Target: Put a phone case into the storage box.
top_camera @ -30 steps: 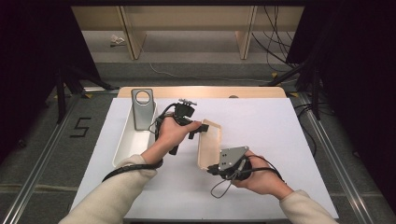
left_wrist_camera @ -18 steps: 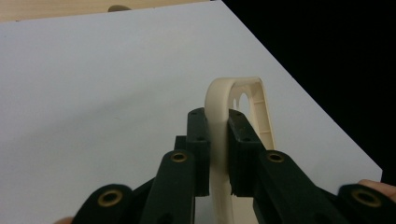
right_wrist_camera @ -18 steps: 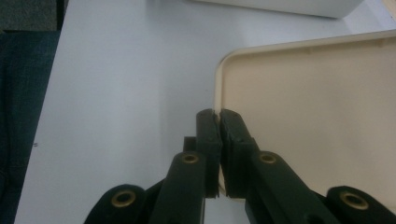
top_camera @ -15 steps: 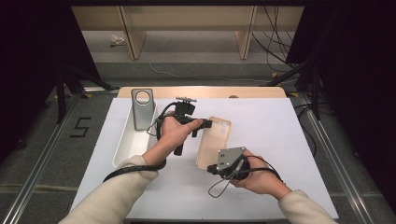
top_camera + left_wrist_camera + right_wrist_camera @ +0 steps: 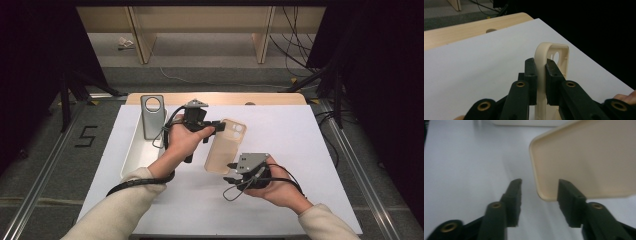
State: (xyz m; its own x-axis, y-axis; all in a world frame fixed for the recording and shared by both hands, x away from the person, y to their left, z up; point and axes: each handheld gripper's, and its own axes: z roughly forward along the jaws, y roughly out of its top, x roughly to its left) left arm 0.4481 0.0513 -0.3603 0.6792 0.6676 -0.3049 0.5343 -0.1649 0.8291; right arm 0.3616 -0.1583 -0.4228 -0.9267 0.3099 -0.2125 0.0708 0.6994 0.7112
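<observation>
Handover nearly done — left gripper jaws clamp the beige plastic phone case, right gripper jaws just opened, releasing its six-o'clock corner — placing remains.

cream sleeves; black grippers with brass-ringed screws, grey three-cornered plates, black trailing cables, and perhaps ribbed jaw pads

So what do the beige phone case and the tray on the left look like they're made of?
The beige phone case looks like soft matte plastic or silicone: thin moulded rim, rounded corners, no glare, slightly translucent. The left gripper clamps its edge. The white tray looks like smooth rigid plastic with a faint sheen, though enamelled metal is possible.
</observation>
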